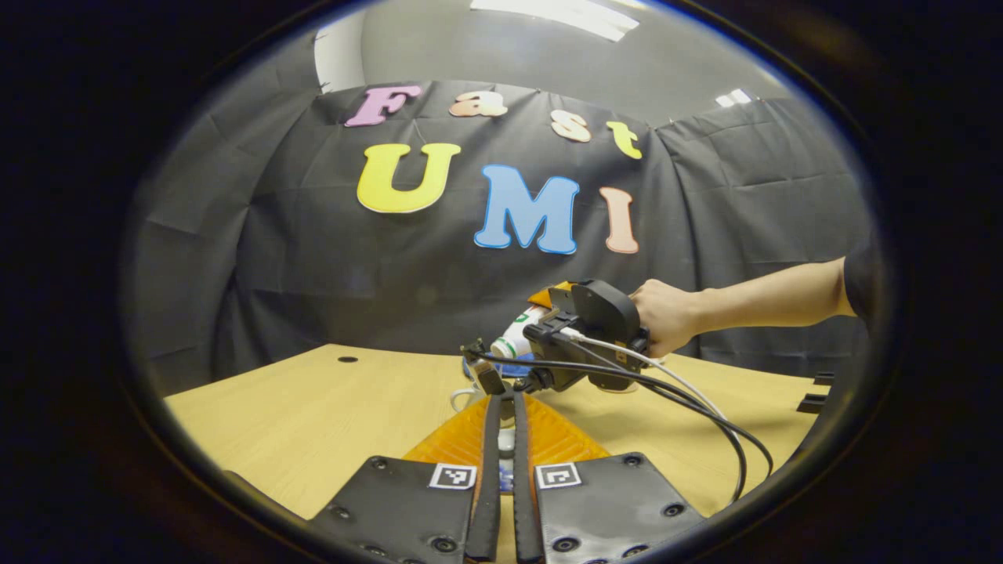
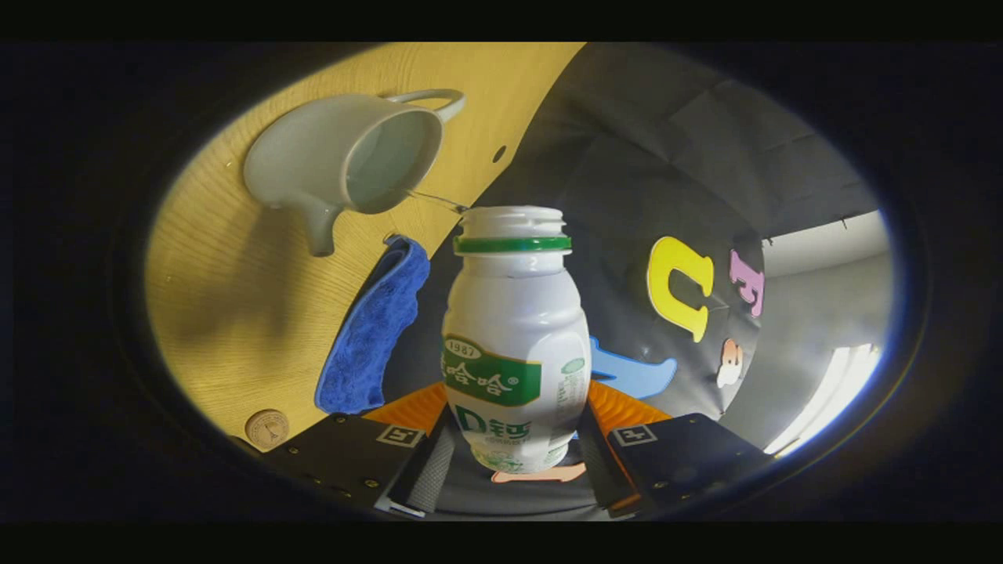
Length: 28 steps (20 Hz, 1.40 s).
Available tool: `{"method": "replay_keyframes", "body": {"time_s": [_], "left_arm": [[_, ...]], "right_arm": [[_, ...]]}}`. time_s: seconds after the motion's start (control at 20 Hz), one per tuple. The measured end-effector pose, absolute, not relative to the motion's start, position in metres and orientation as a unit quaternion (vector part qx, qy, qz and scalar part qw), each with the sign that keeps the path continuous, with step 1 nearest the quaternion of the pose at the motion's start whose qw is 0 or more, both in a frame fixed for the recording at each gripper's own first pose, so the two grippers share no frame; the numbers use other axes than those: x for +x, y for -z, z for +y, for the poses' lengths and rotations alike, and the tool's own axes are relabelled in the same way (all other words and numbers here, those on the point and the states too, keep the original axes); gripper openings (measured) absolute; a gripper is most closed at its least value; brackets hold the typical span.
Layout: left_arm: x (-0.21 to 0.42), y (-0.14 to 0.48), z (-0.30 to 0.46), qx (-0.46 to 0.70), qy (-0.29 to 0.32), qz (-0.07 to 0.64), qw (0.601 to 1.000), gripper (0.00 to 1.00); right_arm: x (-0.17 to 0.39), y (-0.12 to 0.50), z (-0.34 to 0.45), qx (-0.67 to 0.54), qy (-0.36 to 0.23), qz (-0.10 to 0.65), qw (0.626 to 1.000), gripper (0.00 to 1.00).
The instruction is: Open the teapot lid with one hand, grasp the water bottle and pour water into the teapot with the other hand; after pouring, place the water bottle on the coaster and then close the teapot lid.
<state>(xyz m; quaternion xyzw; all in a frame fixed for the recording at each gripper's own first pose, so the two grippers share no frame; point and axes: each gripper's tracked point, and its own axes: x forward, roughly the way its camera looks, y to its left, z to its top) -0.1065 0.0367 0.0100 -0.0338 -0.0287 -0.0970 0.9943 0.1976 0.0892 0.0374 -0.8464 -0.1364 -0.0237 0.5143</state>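
Observation:
The white teapot (image 2: pixel 345 157) stands open on the wooden table (image 2: pixel 227 313), its inside showing. My right gripper (image 2: pixel 513 464) is shut on a white water bottle (image 2: pixel 513 329) with a green ring, uncapped and tilted with its mouth toward the teapot's opening; a thin line runs from mouth to rim. In the left gripper view, a hand (image 1: pixel 666 317) holds that right gripper (image 1: pixel 588 333) with the bottle (image 1: pixel 513 338) tipped over. My left gripper (image 1: pixel 503 399) has its fingers nearly together with a small white piece, apparently the teapot lid (image 1: pixel 506 446), pinched between them. The teapot's handle (image 1: pixel 462 395) peeks out beyond them.
A blue cloth (image 2: pixel 376 329) lies beside the teapot. A small round wooden coaster (image 2: pixel 266 428) sits near the table edge. Cables (image 1: pixel 705 415) trail from the right gripper across the table (image 1: pixel 313 407). The black booth wall stands behind.

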Motion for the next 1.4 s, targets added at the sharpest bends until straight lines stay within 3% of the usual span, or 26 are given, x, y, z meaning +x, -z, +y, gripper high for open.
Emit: {"method": "replay_keyframes", "body": {"time_s": [0.75, 0.8, 1.0, 1.05, 1.2, 1.4], "left_arm": [[-0.107, -0.013, 0.039, -0.036, 0.096, -0.032, 0.994, 0.13], [-0.107, -0.013, 0.04, -0.036, 0.096, -0.032, 0.994, 0.17], [-0.107, -0.014, 0.04, -0.035, 0.095, -0.033, 0.994, 0.13], [-0.108, -0.014, 0.041, -0.034, 0.094, -0.033, 0.994, 0.1], [-0.108, -0.013, 0.041, -0.036, 0.093, -0.032, 0.994, 0.17], [-0.107, -0.013, 0.04, -0.04, 0.094, -0.031, 0.994, 0.13]], "right_arm": [[0.196, -0.017, 0.093, -0.853, -0.004, -0.129, 0.505, 0.72], [0.197, -0.015, 0.094, -0.853, -0.006, -0.128, 0.505, 0.72], [0.196, -0.008, 0.091, -0.851, -0.009, -0.121, 0.511, 0.72], [0.196, -0.007, 0.09, -0.848, -0.011, -0.12, 0.516, 0.72], [0.195, 0.001, 0.086, -0.831, -0.024, -0.104, 0.546, 0.72], [0.194, 0.014, 0.076, -0.774, -0.039, -0.062, 0.628, 0.72]]}}
